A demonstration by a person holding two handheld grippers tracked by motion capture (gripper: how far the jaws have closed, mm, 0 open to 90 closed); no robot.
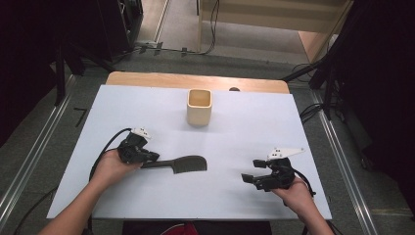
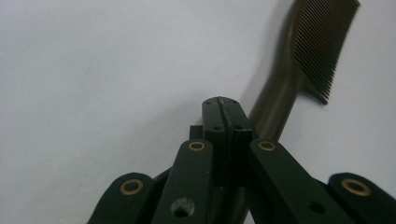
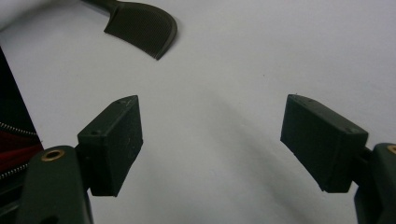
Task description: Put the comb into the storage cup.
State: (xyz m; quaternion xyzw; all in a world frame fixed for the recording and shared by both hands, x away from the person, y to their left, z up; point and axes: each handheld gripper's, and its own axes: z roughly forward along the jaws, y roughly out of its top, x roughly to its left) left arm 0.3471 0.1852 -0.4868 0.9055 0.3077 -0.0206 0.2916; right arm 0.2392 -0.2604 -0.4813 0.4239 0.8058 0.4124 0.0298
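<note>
- Left hand-held gripper (image 1: 147, 160) sits with its jaws pressed together on the handle of the comb (image 1: 183, 164); from my seat I read that as a firm pinch, seen closest in the left gripper view, where the handle runs out from under the shut jaws.
- Right hand-held gripper (image 1: 250, 178) has its jaws spread wide with nothing between them, resting well to the right of the comb.
- Surface (image 1: 244, 142) is a plain pale sheet, matte and unmarked; a strip of wooden tabletop (image 1: 147, 78) shows along its far edge.
- Beyond the comb, toward that far edge, a cream square cup (image 1: 199, 106) stands upright, well apart from the comb.
- Around the surface I see grey floor (image 1: 161, 29), metal rails at both sides, dark equipment and loose cables at the back.
- Comb is dark, olive-black, with a slim curved handle widening into a broad head of very fine, close teeth (image 2: 322, 42); it lies on the surface, head pointing toward the right hand-held gripper.
</note>
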